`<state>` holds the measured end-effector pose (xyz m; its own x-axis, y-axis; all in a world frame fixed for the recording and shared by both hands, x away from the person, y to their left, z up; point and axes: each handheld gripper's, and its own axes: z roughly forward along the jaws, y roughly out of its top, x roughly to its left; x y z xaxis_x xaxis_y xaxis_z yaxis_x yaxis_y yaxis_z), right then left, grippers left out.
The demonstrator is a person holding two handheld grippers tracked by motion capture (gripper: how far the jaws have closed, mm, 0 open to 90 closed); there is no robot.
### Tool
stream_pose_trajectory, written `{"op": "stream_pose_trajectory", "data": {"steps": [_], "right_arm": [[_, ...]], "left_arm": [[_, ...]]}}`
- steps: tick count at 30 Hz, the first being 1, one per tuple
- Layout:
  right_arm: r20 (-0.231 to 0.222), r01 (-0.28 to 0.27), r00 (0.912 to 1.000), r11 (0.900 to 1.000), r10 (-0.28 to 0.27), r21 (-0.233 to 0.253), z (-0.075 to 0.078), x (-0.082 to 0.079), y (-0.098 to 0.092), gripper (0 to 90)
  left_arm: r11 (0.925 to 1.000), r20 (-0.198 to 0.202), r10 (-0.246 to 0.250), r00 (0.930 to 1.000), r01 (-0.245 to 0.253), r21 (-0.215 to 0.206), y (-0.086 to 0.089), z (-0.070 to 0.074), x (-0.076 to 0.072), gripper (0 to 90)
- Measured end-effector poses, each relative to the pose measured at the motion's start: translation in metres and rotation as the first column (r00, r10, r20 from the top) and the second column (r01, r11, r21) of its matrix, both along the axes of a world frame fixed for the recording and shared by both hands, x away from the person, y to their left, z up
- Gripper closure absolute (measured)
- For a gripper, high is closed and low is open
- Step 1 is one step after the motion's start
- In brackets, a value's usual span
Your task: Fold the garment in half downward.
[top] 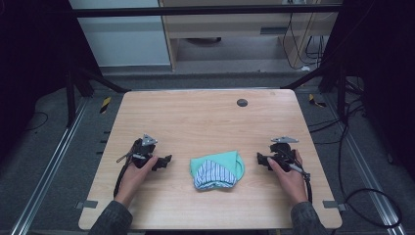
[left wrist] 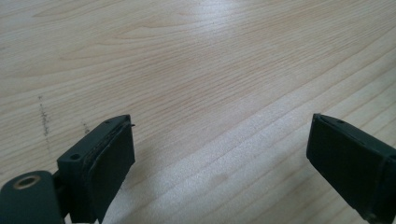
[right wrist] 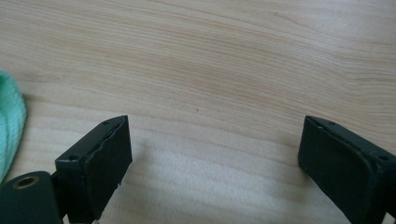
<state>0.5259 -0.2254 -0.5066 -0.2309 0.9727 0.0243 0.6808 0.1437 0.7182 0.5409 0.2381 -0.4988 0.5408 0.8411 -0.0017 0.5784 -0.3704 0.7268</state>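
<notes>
A folded green cloth (top: 217, 169) with a blue-and-white striped part lies on the wooden table (top: 205, 117), near its front middle. My left gripper (top: 165, 161) rests on the table to the cloth's left, open, with bare wood between its jaws in the left gripper view (left wrist: 219, 154). To the cloth's right, my right gripper (top: 260, 160) is likewise open and holds nothing. In the right gripper view (right wrist: 212, 154) an edge of the green cloth (right wrist: 9, 126) shows at the far left, apart from the jaws.
A small dark round cap (top: 242, 102) sits in the tabletop near the back edge. Cables (top: 362, 196) trail on the floor to the right. Dark frame legs stand at both back corners.
</notes>
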Motion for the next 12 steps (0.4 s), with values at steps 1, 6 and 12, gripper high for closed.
{"op": "stream_pose_trajectory", "data": {"steps": [1, 6, 12], "right_arm": [[0.01, 0.012, 0.9999, 1.0, -0.012, -0.001, -0.002, 0.002, 0.001, 8.8], [0.023, 0.07, 0.9973, 0.997, -0.07, -0.015, -0.005, 0.006, 0.009, 4.2], [0.015, 0.129, 0.9916, 0.992, -0.128, -0.014, -0.005, 0.004, 0.014, 2.1]], "left_arm": [[1.0, 0.003, -0.002, 1.0, 0.002, -0.008, -0.001, -0.001, 0.002, 7.3], [0.9999, 0.006, 0.012, 0.9999, -0.012, 0.006, -0.005, -0.009, 0.004, 5.6], [0.9994, 0.0, 0.016, 0.9999, -0.016, 0.032, -0.007, -0.009, 0.003, 1.8]]}}
